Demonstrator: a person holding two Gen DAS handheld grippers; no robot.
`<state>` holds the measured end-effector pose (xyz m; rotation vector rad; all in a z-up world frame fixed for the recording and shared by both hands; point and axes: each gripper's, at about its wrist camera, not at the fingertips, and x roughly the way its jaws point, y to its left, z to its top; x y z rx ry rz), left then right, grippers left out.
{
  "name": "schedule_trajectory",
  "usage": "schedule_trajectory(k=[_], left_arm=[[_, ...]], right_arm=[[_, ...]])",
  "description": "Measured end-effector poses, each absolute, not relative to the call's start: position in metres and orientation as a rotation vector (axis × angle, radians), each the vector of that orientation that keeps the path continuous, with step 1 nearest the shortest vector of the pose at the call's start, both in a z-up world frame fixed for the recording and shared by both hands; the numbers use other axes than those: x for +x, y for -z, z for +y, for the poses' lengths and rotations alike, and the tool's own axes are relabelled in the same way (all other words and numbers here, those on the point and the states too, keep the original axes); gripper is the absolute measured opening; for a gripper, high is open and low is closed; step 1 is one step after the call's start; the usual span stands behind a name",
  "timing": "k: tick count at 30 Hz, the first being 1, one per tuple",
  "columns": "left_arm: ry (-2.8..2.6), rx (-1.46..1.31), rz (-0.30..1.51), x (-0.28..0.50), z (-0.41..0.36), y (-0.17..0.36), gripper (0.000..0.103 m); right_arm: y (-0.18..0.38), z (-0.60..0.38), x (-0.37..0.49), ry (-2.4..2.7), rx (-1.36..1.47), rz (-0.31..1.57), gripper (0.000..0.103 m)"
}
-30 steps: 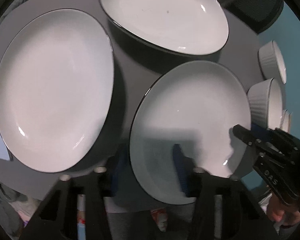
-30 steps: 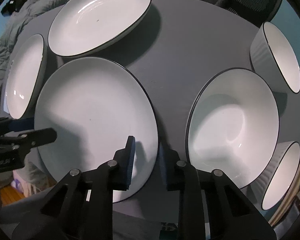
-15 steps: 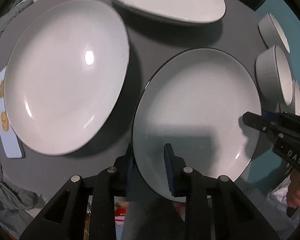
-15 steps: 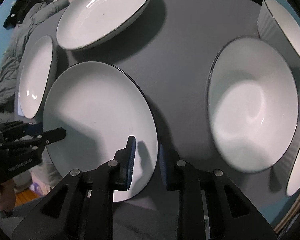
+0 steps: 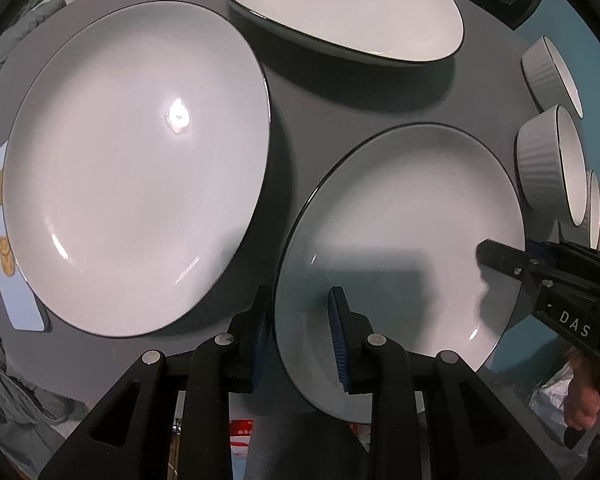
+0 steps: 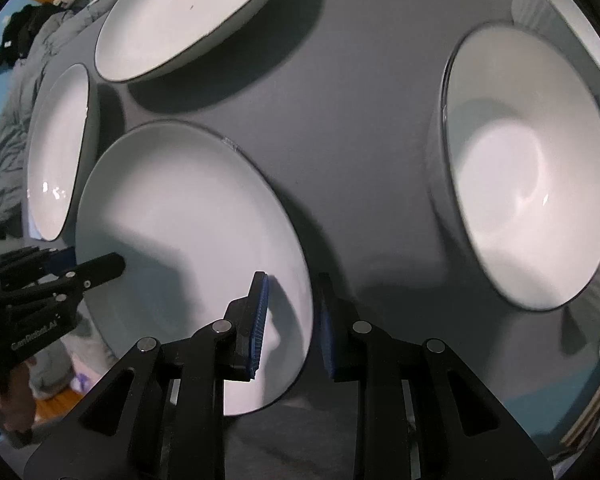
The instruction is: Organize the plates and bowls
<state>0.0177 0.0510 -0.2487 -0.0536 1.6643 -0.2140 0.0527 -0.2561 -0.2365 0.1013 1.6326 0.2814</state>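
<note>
Both claws clamped on one dinner plate (image 5: 404,240), opposite edges: left claw (image 5: 300,336) narrow, blue pads either side of the rim nearest it; right claw (image 6: 290,320) narrow too, one pad over the white face, other under the rim. Two-sided hold prob bc plate is wide + smooth, one pinch at the edge would let it tip. Rim nearest left claw appears lifted off the grey table (image 6: 340,120); far rim can't tell.

Relative to held plate: second plate (image 5: 136,168) just beside it on the side away from the right claw, flat, likely stack base. Third plate (image 5: 340,8) beyond it, apart. Deep bowl (image 6: 528,168) on the opposite side, gap of bare table between; ribbed bowls (image 5: 548,164) past that – bowls grouped apart from plates, so sorting by kind looks underway. Phone (image 5: 4,240) tucked partly under second plate, far side from held one
</note>
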Motion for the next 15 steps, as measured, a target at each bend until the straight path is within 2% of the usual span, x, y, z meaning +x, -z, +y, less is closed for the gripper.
schedule_trajectory(k=[4,15], left_arm=[[0.225,-0.091,1.667,0.023,0.057,0.249,0.032],[0.229,-0.154,1.665,0.003,0.062,0.254,0.027]], right_arm=[[0.239,-0.266,0.065,-0.28,0.158,1.648,0.024],[0.223,-0.292,0.055,-0.286,0.175,1.597,0.018]])
